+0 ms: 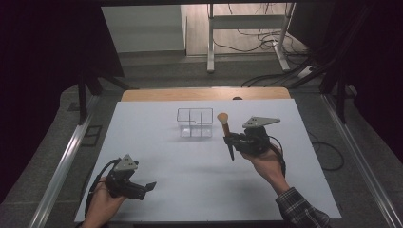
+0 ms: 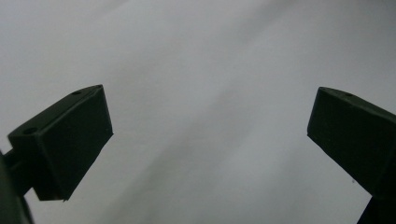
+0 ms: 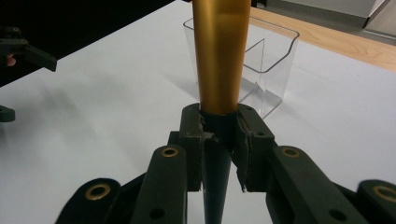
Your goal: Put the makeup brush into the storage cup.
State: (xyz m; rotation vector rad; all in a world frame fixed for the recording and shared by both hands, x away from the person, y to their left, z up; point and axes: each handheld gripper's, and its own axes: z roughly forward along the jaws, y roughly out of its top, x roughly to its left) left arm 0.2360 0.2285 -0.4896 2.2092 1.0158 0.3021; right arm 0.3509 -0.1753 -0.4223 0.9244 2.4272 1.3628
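A: On the white table sheet [image 1: 190,171], right of centre: item one, a makeup brush with a tan bristle head, gold metal ferrule and tapering black handle [image 1: 226,133]. Status?

B: Held off the sheet, head up and tilted slightly away. The right gripper [image 1: 231,139] has its jaws closed narrowly on the handle just below the ferrule [image 3: 219,56] (seen plainly in the right gripper view).

A: Item two?

B: A clear plastic organiser box with inner dividers [image 1: 195,122], standing on the sheet just left of the brush, apart from it.

A: Item three, the left gripper [image 1: 151,185]?

B: Near the front left of the sheet, low over bare surface, well apart from box and brush. Jaws spread wide, nothing between them.
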